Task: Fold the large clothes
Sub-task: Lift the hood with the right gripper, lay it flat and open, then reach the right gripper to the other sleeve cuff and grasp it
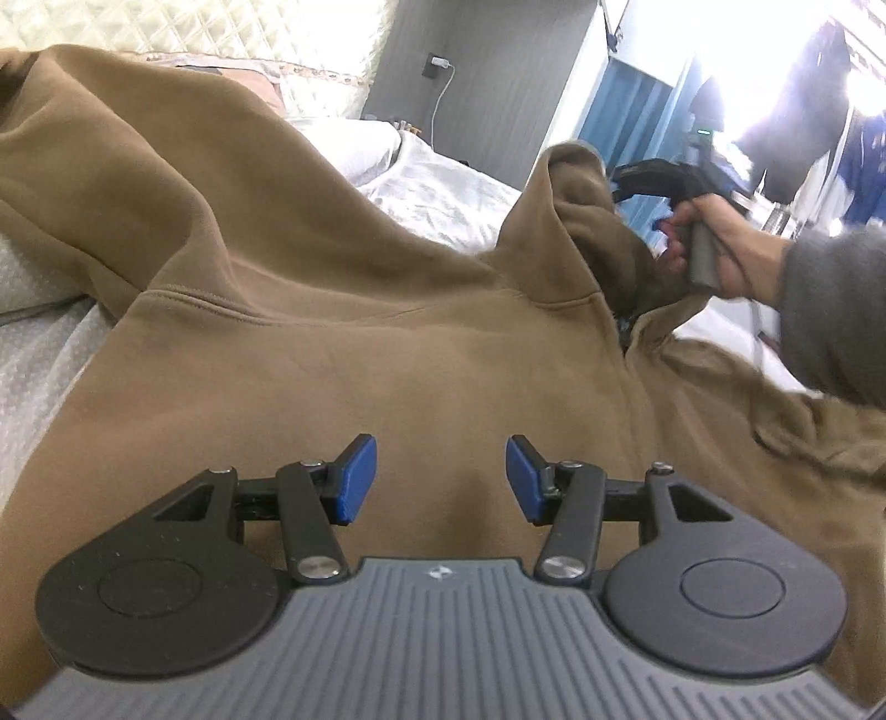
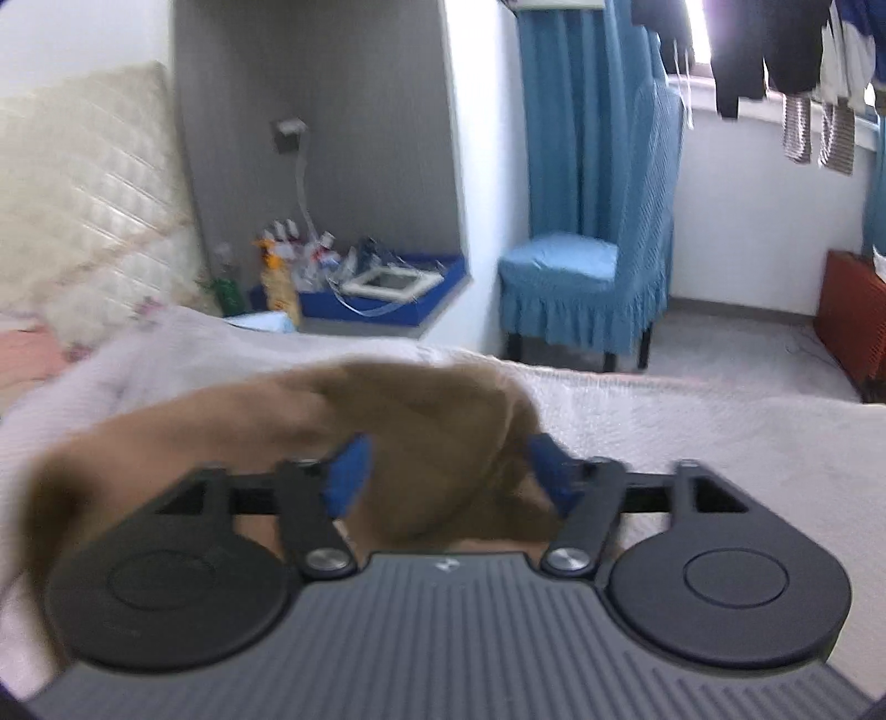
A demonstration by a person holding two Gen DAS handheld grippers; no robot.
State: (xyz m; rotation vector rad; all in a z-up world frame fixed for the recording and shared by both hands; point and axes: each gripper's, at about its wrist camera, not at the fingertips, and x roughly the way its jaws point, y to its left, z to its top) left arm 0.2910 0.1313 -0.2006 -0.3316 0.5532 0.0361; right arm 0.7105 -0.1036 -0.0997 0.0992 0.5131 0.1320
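A brown hoodie [image 1: 387, 360] lies spread on a bed [image 2: 692, 432]; left gripper [image 1: 441, 479] hovers over it, jaws apart and empty, right gripper [image 2: 446, 471] jaws parted around its bunched hood, best laid flat.

White quilted bedspread [image 2: 692, 432] across the bed, cream padded headboard [image 2: 83, 194] at its far-left corner. Grey wall niche [image 2: 332, 111] beyond, a blue tray of cluttered bottles [image 2: 387, 293] on its ledge. Blue skirted chair [image 2: 587, 277] on the pale grey floor [image 2: 736, 349], blue curtain [image 2: 565, 111] behind, bright window light [image 2: 703, 33], dark clothes hanging [image 2: 742, 55].
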